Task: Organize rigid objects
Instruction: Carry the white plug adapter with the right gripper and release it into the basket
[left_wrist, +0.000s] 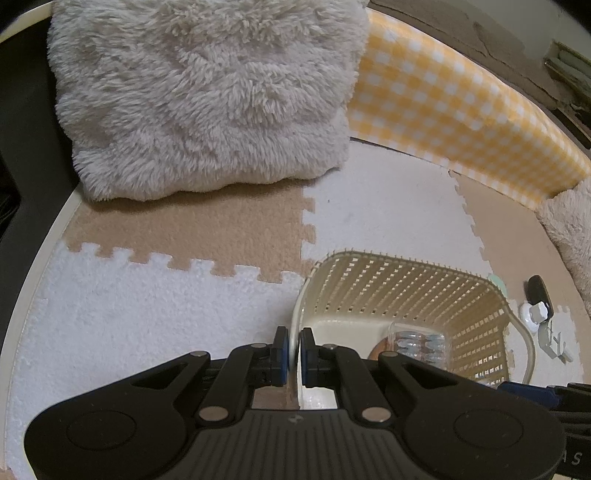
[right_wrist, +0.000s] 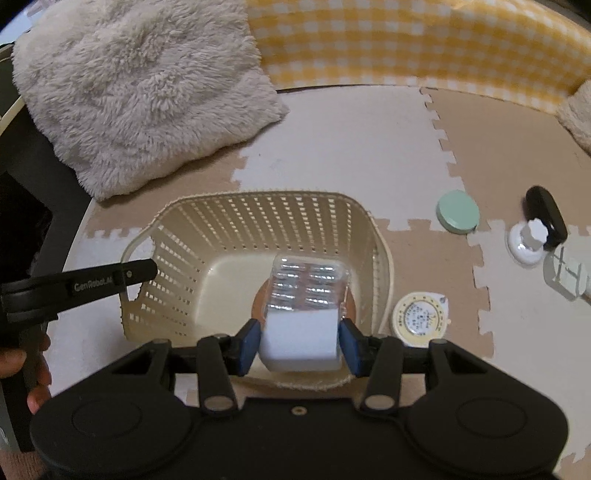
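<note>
Two hand-held grippers in play. Right hand-held gripper (right_wrist: 301, 341) had its blue pads (right_wrist: 248, 341) spread either side of a white block (right_wrist: 301, 341); pads sat just beside the block's faces, contact on the left side unclear, so can't tell if it was gripped or loose. Block hung over the near rim of the cream basket (right_wrist: 255, 218). Left hand-held gripper (left_wrist: 294, 356) was clamped on the basket's left rim (left_wrist: 295, 321), rim pinched between the pads; in the right wrist view its finger (right_wrist: 110, 280) reached the basket's left wall. Inside the basket: a clear ridged plastic pack (right_wrist: 308, 284) lying on a brown disc (right_wrist: 258, 299), near-centre of the floor. On the puzzle floor mat (right_wrist: 332, 147) right of the basket: round yellow-labelled tub (right_wrist: 419, 315) just beside the basket wall, mint-green round lid (right_wrist: 458, 218) farther back, then a white knob piece (right_wrist: 528, 240) touching a black oblong item (right_wrist: 546, 214), and a clear item (right_wrist: 565, 277) far right. Fluffy cushion (right_wrist: 136, 96) far left, yellow gingham bolster (right_wrist: 424, 48) along the far edge.
</note>
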